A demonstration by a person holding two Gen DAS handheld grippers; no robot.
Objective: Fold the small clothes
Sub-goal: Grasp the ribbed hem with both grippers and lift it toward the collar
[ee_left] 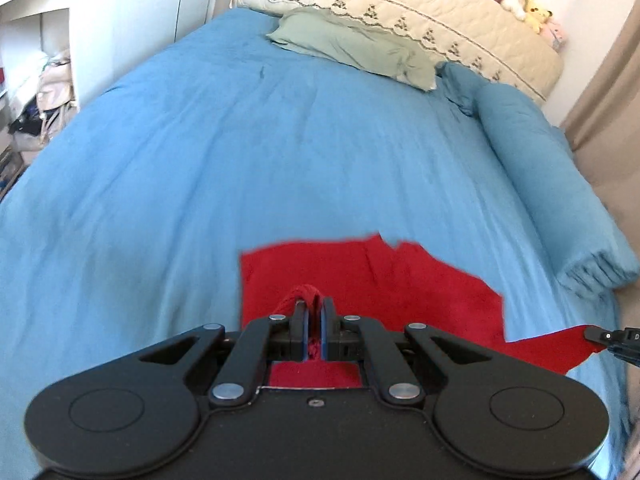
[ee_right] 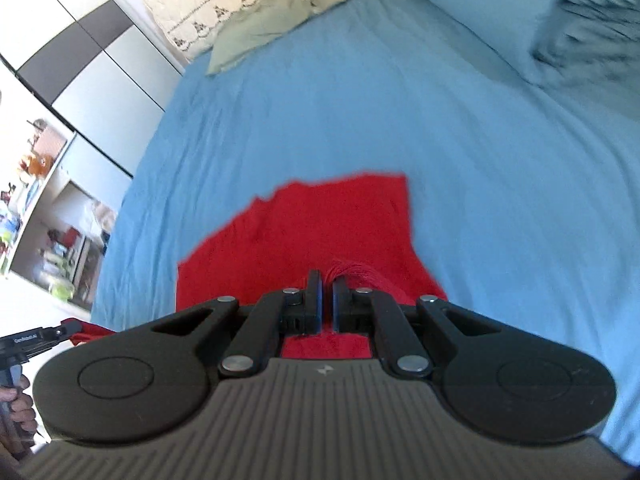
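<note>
1. My left claw (ee_left: 314,312) and right claw (ee_right: 327,297) are each pinched nearly closed on an edge of the red garment (ee_left: 360,276), low centre of both frames.
2. I'd lift both evenly, keeping the edge taut.
3. Beyond: blue bedspread (ee_left: 240,152), green pillow (ee_left: 352,46), shelves (ee_left: 36,60) upper left.

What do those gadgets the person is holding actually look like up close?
Both are matte black. The left gripper has blue-edged finger pads, two round housings, link bars and silver pivot pins. The right gripper matches, but its body is grey and ribbed with a small pale logo. A bare hand shows.
</note>
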